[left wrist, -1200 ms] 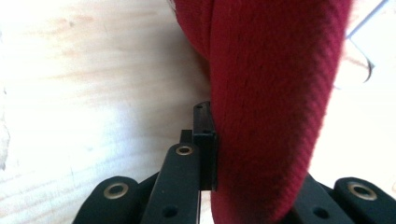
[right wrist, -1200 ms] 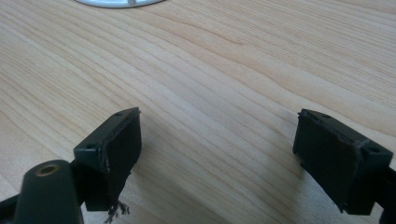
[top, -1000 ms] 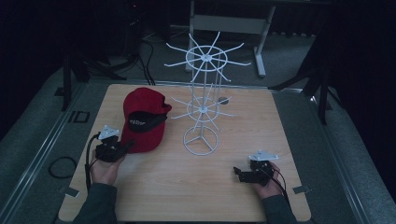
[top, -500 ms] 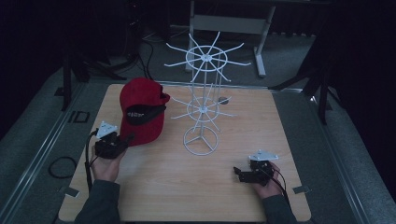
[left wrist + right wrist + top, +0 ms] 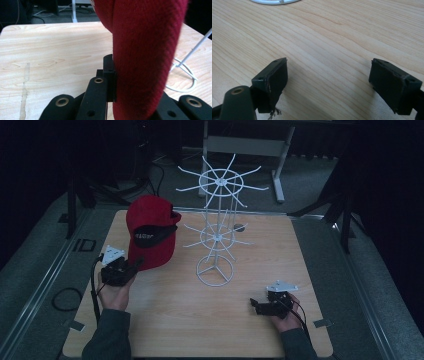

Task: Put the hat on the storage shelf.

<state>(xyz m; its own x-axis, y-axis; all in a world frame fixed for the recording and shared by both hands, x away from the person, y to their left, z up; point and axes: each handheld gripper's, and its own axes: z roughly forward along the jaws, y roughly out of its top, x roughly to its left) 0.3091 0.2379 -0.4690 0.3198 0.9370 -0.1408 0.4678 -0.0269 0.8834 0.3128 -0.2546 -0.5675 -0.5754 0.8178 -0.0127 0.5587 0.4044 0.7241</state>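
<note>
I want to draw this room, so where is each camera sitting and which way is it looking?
High view: above the person's side, looking forward and down at the table; both forearms, left gripper and right gripper show.
Left gripper view: on that gripper, looking along its jaws clamped on the red cap.
Right gripper view: low on that gripper, looking over bare wood; its open jaws show.
Shared: the white wire rack, whose base ring appears in all three.

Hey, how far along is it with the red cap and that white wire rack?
Done: the left gripper is clamped on the red cap and holds it up off the table. In hand: the cap hangs left of the white wire rack, touching none of its arms. Left, probably: hanging it on an arm. The right gripper rests open near the front edge.
</note>
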